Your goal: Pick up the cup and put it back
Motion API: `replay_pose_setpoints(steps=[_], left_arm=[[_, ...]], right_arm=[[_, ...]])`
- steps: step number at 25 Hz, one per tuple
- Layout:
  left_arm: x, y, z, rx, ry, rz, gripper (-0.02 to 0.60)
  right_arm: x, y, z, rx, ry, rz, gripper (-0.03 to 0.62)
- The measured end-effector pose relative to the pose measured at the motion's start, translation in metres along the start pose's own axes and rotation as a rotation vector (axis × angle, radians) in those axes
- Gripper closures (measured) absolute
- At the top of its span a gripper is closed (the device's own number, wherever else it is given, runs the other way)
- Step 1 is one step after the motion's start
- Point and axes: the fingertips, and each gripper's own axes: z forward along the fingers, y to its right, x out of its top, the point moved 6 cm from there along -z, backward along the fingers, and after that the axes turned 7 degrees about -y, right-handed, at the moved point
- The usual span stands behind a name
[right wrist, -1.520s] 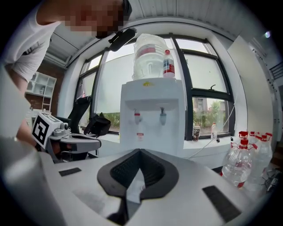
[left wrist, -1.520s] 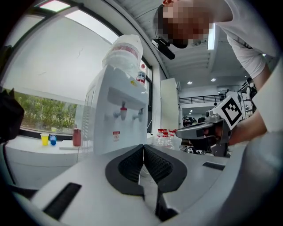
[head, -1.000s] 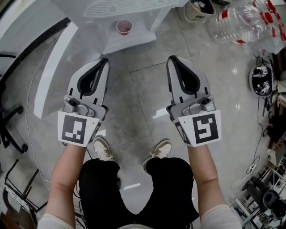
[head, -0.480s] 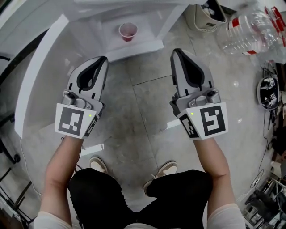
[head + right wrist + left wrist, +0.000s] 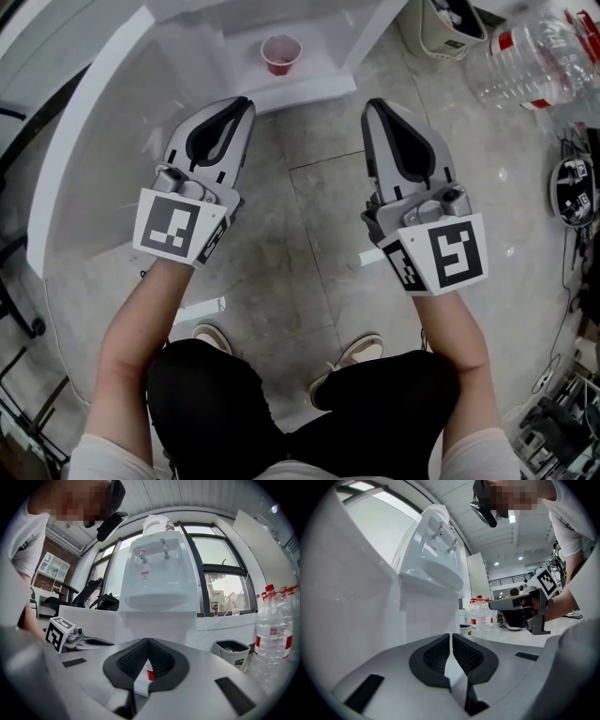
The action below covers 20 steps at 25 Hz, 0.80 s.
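Note:
A small red cup (image 5: pixel 280 53) stands upright on the low white ledge of a water dispenser (image 5: pixel 309 75) at floor level, ahead of both grippers. My left gripper (image 5: pixel 241 102) is shut and empty, its tip just short of the ledge and left of the cup. My right gripper (image 5: pixel 373 105) is also shut and empty, to the right of the cup. In the right gripper view, the cup (image 5: pixel 149 671) shows in the gap below the closed tips (image 5: pixel 148 640). The left gripper view shows closed pads (image 5: pixel 451 636) and the dispenser (image 5: pixel 433 569), but not the cup.
A white panel (image 5: pixel 84 159) slants along the left. A bin (image 5: pixel 450 26) and large clear water bottles (image 5: pixel 539 56) stand at the back right. Cables and gear (image 5: pixel 574 187) lie at the right edge. The person's legs and shoes (image 5: pixel 352 356) are below, on grey floor.
Both grippers have moved forward, closer to the dispenser ledge and the cup, the left one also shifting right. The person has stepped forward. Jaws stay shut.

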Motion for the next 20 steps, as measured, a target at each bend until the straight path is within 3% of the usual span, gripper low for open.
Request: replay_pose_setpoints(steps=[13,16,20], left_arm=[[-0.031,0.003,0.020,0.032,-0.054,-0.060,0.555],[-0.031,-0.001,0.028,0.036,-0.061,-0.100,0.555],[-0.025,-0.002,0.036,0.032,-0.055,-0.098,0.530]], right_arm=[[-0.009,-0.002,-0.013,0.017,-0.011,0.017,0.574],[-0.008,0.003,-0.016,0.007,-0.002,0.025,0.574],[-0.006,0.001,-0.019,0.010,0.009,0.015,0.574]])
